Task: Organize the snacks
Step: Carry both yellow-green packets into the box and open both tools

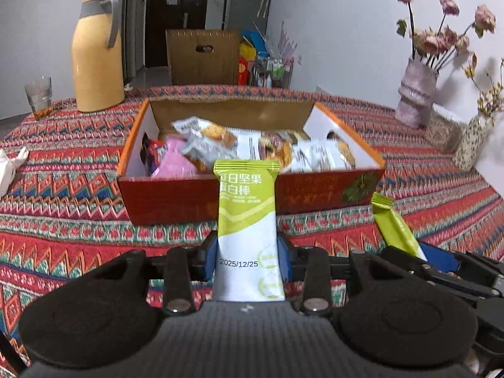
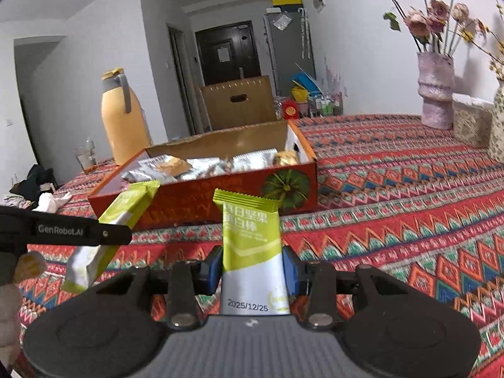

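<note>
Landmark: snack box [image 1: 201, 195], open, red with orange rim, on the patterned tablecloth [image 1: 63, 220], already holding many wrapped snacks.
Left gripper [image 1: 249, 252]: clenched on a green and white bar [image 1: 247, 220], held upright just in front of the box's near wall.
Right gripper [image 2: 253, 267]: also grasping a second green bar [image 2: 252, 245], upright, near the box's front right corner.
Step, as I judge: both bars are on the way into the box, not yet over its rim.
Risk one: a bar's top edge may catch the near wall if the approach is too low, and push the box away.
Risk two: the two grippers are close beside each other in front of the box and may collide.
Risk three: a smooth wrapper may slip from the pads.
</note>
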Demonstrator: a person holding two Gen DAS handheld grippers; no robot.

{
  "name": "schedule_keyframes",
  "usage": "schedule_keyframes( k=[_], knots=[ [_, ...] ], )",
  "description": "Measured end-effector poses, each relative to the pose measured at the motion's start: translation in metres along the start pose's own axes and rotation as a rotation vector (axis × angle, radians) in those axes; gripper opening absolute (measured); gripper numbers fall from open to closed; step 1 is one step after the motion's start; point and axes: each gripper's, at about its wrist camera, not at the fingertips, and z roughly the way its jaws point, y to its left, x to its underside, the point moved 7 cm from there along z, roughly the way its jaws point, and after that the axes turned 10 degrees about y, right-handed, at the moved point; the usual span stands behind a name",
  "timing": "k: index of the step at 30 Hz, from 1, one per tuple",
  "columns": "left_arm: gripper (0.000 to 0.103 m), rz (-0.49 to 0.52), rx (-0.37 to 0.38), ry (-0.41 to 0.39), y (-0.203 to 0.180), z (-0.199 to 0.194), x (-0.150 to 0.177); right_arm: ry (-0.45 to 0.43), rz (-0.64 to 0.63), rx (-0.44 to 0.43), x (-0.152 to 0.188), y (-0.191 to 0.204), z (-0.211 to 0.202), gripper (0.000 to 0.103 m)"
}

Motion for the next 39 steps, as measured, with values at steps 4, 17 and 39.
schedule_keyframes(
  k=[4, 17, 39],
  knots=[
    [0.038, -0.014, -0.003, -0.039, 0.002, -0.007, -0.015, -0.028, -0.021, -0.014, -0.017, 0.007, 0.002, 0.039],
    [0.038, -0.064, -0.013, -0.162, 0.006, -0.016, -0.077, -0.137, -0.062, -0.045, -0.085, 0.025, 0.018, 0.039],
    [0.038, -0.126, -0.072, -0.195, 0.031, 0.055, -0.129, -0.17, -0.077, -0.039, -0.146, 0.022, 0.102, 0.039]
  ],
)
